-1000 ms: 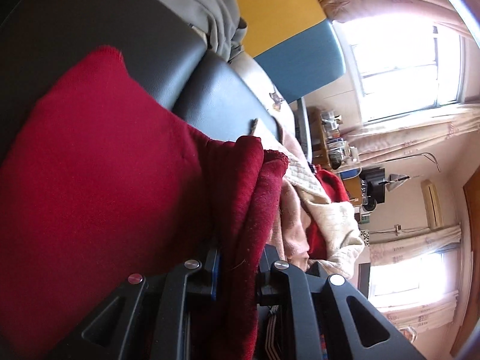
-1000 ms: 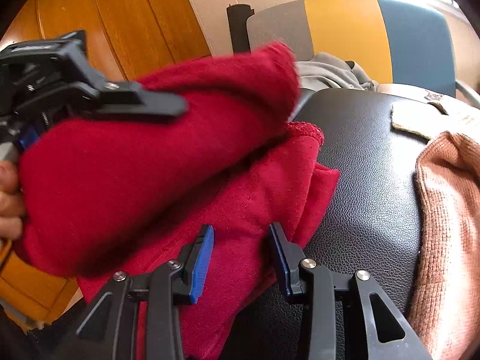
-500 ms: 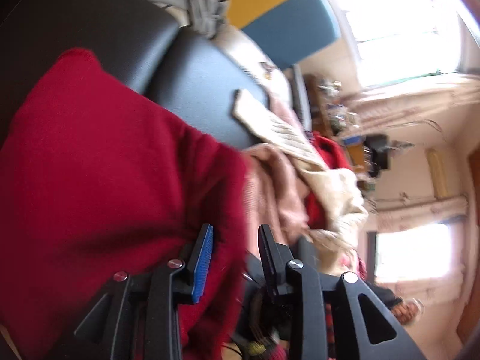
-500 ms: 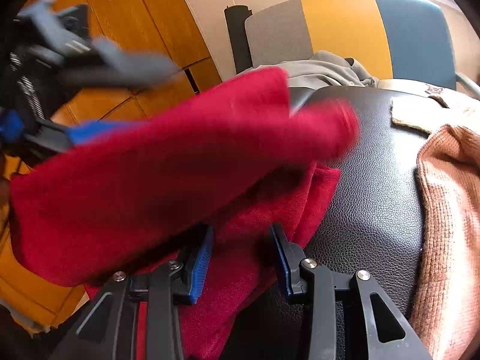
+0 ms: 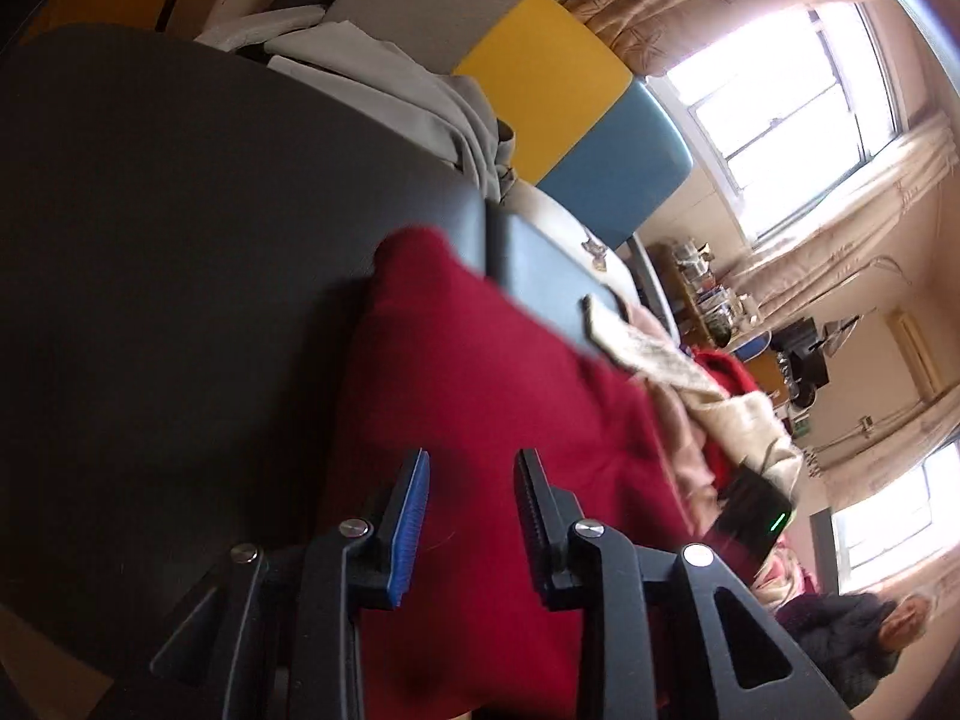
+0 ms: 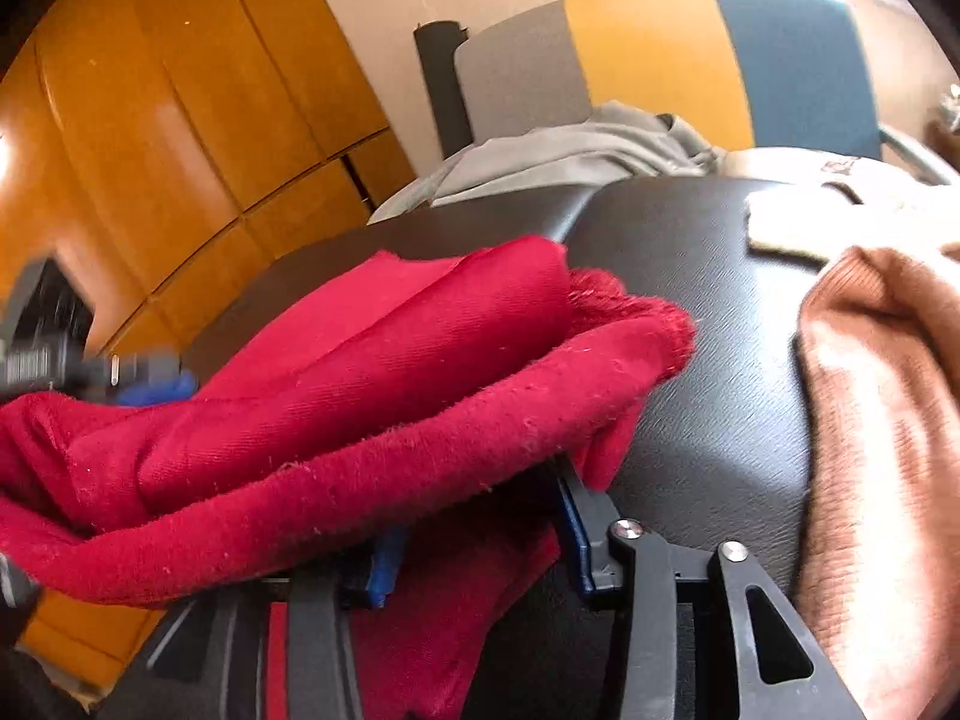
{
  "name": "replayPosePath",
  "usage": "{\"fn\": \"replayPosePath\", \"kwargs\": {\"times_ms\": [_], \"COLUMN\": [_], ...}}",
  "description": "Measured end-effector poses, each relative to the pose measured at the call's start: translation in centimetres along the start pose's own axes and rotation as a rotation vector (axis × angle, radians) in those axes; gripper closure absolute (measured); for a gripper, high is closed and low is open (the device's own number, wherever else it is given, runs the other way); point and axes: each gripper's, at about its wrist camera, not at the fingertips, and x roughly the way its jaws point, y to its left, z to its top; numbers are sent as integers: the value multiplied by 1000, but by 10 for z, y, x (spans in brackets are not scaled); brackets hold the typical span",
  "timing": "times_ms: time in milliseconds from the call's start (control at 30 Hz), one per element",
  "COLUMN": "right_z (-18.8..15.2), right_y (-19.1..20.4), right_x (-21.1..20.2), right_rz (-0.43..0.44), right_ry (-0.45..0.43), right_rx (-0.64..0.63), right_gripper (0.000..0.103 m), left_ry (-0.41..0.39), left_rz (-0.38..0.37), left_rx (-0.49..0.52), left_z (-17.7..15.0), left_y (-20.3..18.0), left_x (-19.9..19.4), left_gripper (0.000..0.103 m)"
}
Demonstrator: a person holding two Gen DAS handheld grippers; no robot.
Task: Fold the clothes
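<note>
A red garment (image 5: 480, 396) lies folded over on a black leather seat (image 5: 180, 228). My left gripper (image 5: 471, 468) is open just above the red cloth, with nothing between its pads. In the right wrist view the folded red garment (image 6: 372, 372) drapes over my right gripper (image 6: 480, 516), whose jaws stand wide apart under the cloth and pinch nothing. The left gripper (image 6: 108, 372) shows blurred at the left edge of that view, beside the garment.
A pink knit garment (image 6: 870, 420) and a beige cloth (image 6: 780, 228) lie on the seat to the right. A grey garment (image 6: 570, 156) lies at the back by a grey, yellow and blue chair back (image 6: 660, 60). Wooden cabinets (image 6: 150, 120) stand at left.
My left gripper has let go of the red garment and opened. The lifted part of the garment has come down onto the rest, folded over and draped on my right gripper.
</note>
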Motion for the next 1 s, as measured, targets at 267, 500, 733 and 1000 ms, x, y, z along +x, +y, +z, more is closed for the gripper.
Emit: {"fn": "replayPosePath", "kwargs": {"times_ms": [267,500,733,1000], "right_z": [19,-12,-49,-84], "right_y": [-9,-20,11,66], "right_x": [0,-50,-76,-30], "right_rz": [-218,-264,-154,-146], "right_ry": [-27,-7,85,154], "right_rx": [19,-5,-190,-279], "right_gripper": [33,33,33,37], "left_ry": [12,56,40,49], "left_rz": [17,10,2,125], "left_rx": [274,274,232,313], "left_z": [-23,-13,-6,1], "left_y": [-53,-59,-67,-98], "left_x": [16,34,55,105], "left_gripper": [75,75,74,73]}}
